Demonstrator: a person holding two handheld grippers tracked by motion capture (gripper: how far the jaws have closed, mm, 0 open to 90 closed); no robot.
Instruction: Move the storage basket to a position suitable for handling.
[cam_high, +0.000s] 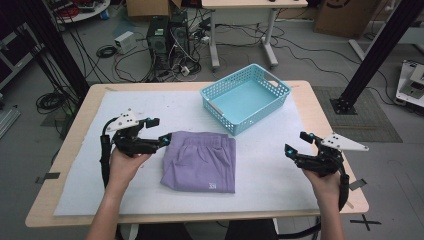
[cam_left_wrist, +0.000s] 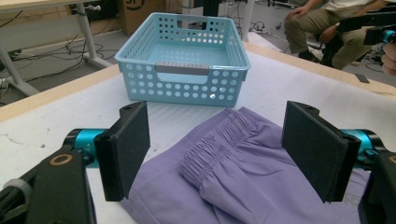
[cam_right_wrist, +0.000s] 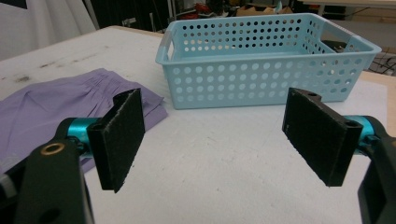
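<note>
Folded purple shorts (cam_high: 199, 162) lie at the middle of the white mat, their elastic waistband (cam_left_wrist: 212, 144) bunched toward the basket. A light blue perforated basket (cam_high: 245, 97) stands empty behind them, toward the back right. My left gripper (cam_high: 157, 131) hovers open at the shorts' left edge, and in its own view the shorts (cam_left_wrist: 243, 182) lie between and beyond the jaws. My right gripper (cam_high: 298, 142) is open over bare mat, well to the right of the shorts (cam_right_wrist: 51, 107), with nothing between its pads (cam_right_wrist: 123, 135).
A white mat (cam_high: 130, 105) covers the wooden table (cam_high: 75, 125). Computer towers (cam_high: 167, 35) and tangled cables sit on the floor behind. A black frame post (cam_high: 375, 50) rises at the right. A seated person's legs (cam_left_wrist: 322, 23) are beyond the table in the left gripper view.
</note>
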